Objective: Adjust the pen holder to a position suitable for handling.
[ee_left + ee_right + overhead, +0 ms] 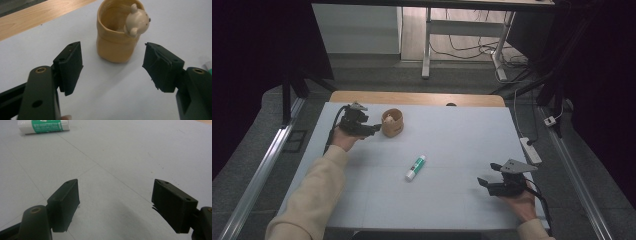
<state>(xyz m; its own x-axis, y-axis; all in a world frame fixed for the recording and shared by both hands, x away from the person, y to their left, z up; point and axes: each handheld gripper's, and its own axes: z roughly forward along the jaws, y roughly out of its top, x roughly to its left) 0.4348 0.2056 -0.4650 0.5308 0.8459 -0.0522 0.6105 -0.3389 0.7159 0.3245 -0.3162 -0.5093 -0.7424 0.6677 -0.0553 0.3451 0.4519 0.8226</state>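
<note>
The left tongs (373,129) stand spread just beside the tan cup (392,122), pinching nothing; the cup sits upright near the far left of the white counter (462,130), a small bear figure (137,22) at its rim. The right tongs (489,174) rest spread, near the glue stick (415,167).

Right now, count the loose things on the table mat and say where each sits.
2. The cup with a bear figure on its rim stands at the far left, just ahead of the left gripper. The glue stick lies mid-mat. Nothing seems hidden.

Matt clay-like cup (115,37) (smooth bear (137,21))
</note>
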